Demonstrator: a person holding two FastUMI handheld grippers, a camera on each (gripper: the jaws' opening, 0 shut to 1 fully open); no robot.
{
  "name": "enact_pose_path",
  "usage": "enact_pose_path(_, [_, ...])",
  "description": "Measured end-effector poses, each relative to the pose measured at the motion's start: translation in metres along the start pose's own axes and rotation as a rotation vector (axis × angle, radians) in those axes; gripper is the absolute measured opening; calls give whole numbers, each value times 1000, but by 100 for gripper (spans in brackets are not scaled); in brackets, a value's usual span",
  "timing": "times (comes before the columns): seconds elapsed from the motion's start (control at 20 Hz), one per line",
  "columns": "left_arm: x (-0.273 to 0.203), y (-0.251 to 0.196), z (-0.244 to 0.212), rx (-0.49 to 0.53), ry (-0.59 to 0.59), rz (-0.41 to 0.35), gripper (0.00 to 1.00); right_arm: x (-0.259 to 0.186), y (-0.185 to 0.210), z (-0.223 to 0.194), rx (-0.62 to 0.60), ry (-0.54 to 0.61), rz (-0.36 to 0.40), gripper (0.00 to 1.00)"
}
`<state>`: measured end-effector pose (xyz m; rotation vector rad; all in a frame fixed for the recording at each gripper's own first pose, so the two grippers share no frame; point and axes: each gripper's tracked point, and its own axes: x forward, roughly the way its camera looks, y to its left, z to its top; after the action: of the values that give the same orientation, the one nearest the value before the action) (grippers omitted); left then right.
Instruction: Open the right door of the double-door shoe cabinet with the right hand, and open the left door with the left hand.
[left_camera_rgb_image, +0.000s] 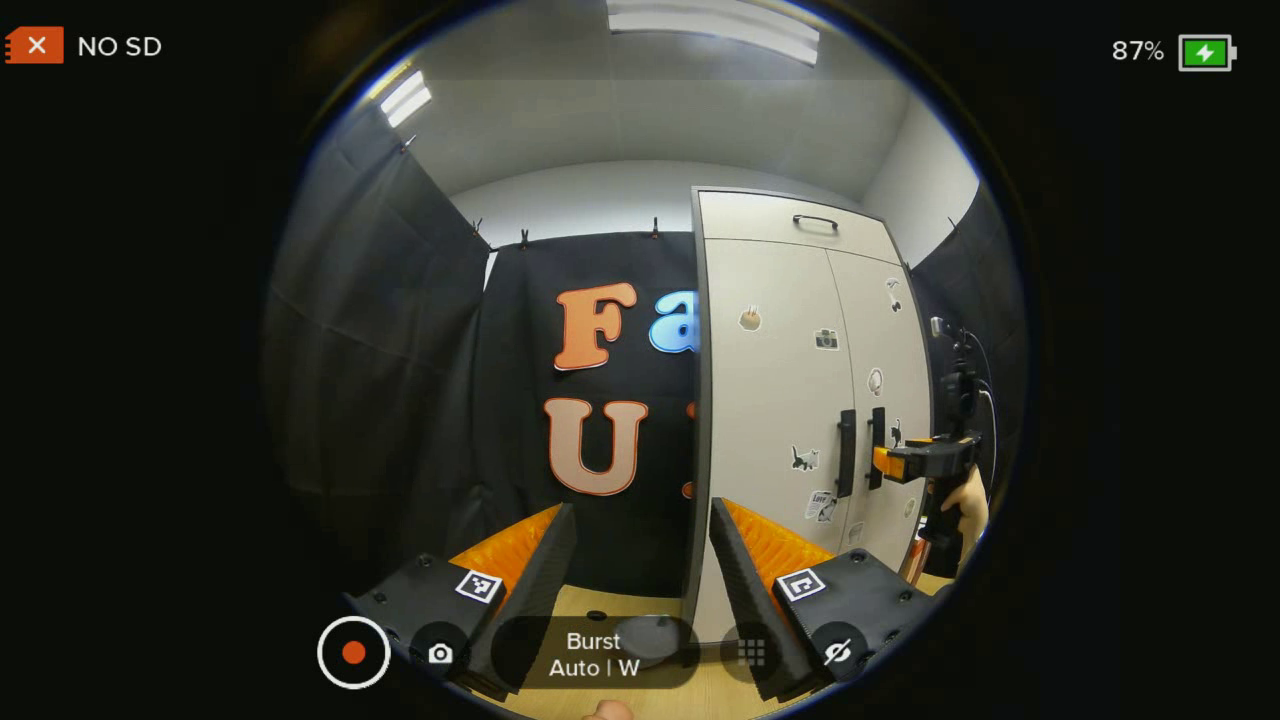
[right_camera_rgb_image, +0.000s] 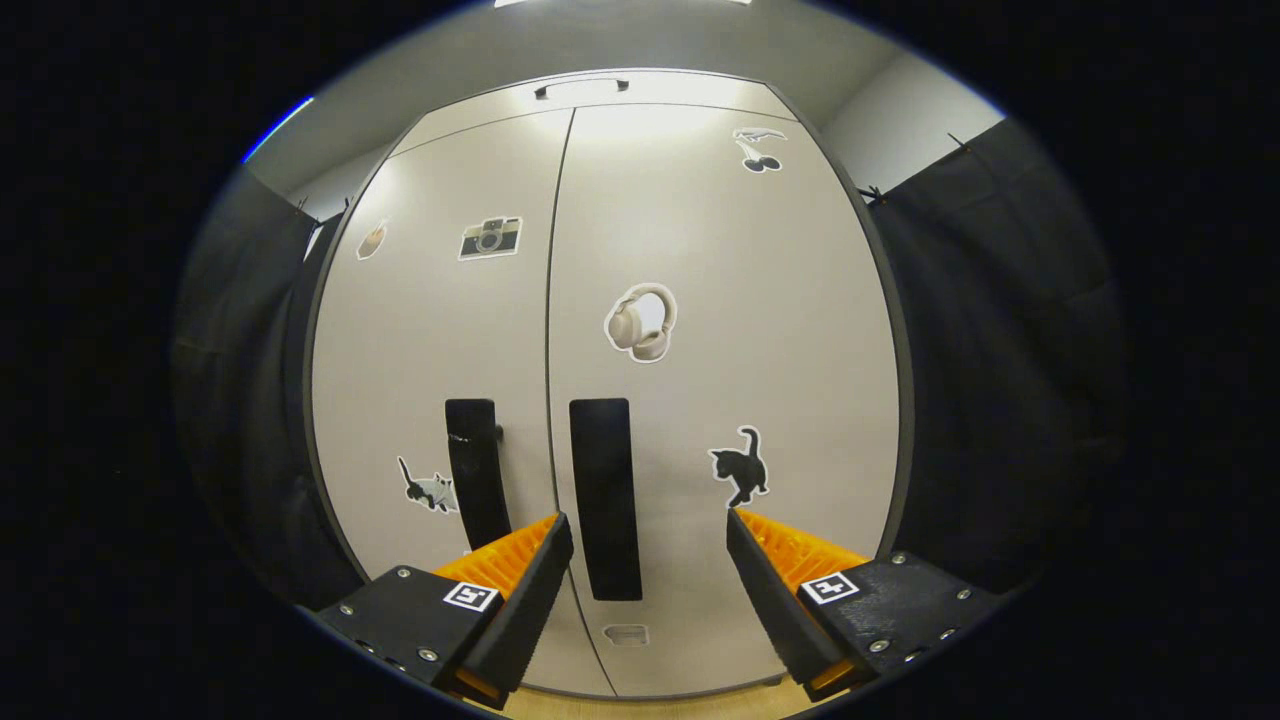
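I see the shoe cabinet (right_camera_rgb_image: 610, 300) standing upright, tall axis vertical, its front facing my right tool (right_camera_rgb_image: 648, 545) squarely. Both doors are closed: the left door (right_camera_rgb_image: 440, 330) and right door (right_camera_rgb_image: 720, 300) meet at a vertical seam. Each carries a dark vertical bar handle just beside that seam, the left handle (right_camera_rgb_image: 476, 470) and the right handle (right_camera_rgb_image: 605, 495). My right tool is level, spread wide and gripping nothing; the right handle shows between its fingers, apart from both.

From the left gripper view, the cabinet (left_camera_rgb_image: 790, 380) sits to the right, seen at an angle, and my left tool (left_camera_rgb_image: 640, 555) points past its left edge toward the black cloth, fingers wide apart and empty. The right tool (left_camera_rgb_image: 905, 462) is held by a hand (left_camera_rgb_image: 968, 500) close to the handles. Stickers dot the doors; I can read no writing.
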<state>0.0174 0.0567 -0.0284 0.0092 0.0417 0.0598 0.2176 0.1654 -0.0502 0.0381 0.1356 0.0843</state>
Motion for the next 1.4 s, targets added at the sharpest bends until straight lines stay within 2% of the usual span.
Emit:
enact_pose_path(0.1, [1, 1, -1, 1, -5, -1, 81, 7, 7, 2, -2, 7, 14, 92])
enact_pose_path(0.6, [5, 3, -4, 2, -16, -9, 81, 30, 8, -9, 29, 43, -7, 66])
enact_pose_path(0.8, [7, 6, -8, -3, -8, -3, 81, 30, 17, -9, 53, 48, 27, 47])
enact_pose_path(0.85, [8, 7, -9, -5, -4, -1, 81, 30, 17, -8, 39, 44, 24, 39])
enact_pose_path(1.0, [9, 12, -13, -8, 8, 6, 81, 29, 17, -9, -5, 33, 24, 33])
enact_pose_path(1.4, [6, 9, -15, 3, 20, 19, 81, 16, 15, -6, -17, 29, 37, 10])
